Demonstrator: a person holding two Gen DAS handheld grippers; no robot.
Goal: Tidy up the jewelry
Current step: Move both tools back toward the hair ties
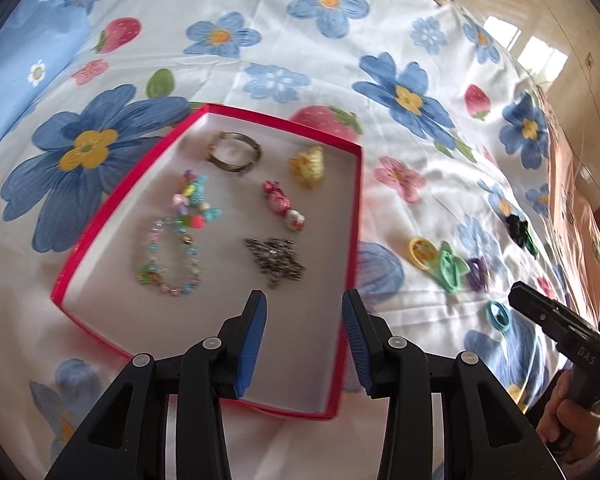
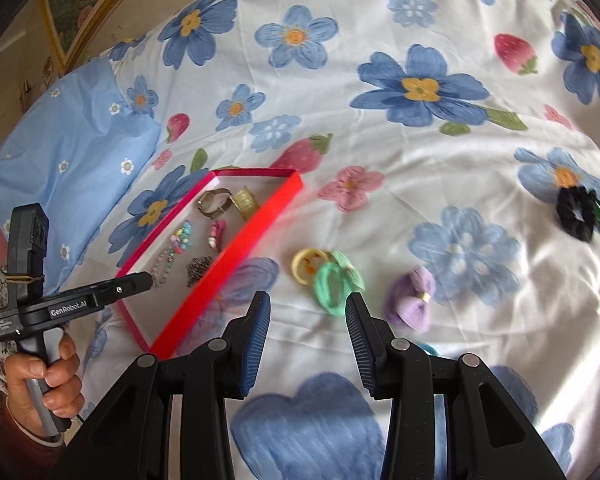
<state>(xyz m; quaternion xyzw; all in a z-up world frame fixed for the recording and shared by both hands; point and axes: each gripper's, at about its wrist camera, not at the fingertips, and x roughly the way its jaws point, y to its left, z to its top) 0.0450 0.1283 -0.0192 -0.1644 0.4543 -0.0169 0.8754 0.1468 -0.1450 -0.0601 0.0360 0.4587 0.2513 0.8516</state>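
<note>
A red box [image 1: 356,208] with a white inside lies on the flowered bedspread. In it are a metal bracelet [image 1: 234,153], a yellow piece [image 1: 307,166], bead strings [image 1: 168,258], a pink charm [image 1: 284,206] and a dark metal piece [image 1: 276,262]. My left gripper [image 1: 304,308] is open and empty over the box's near end. My right gripper [image 2: 308,312] is open and empty above the bedspread, just short of a green hair ring [image 2: 332,288], a yellow ring [image 2: 306,266] and a purple bow [image 2: 414,300]. The box also shows in the right wrist view [image 2: 228,256].
A black scrunchie with a green piece [image 2: 576,210] lies far right. A teal ring [image 1: 498,314] lies near the right gripper's body [image 1: 556,320]. A blue pillow [image 2: 60,152] is at the left. A person's hand [image 2: 40,376] holds the left gripper.
</note>
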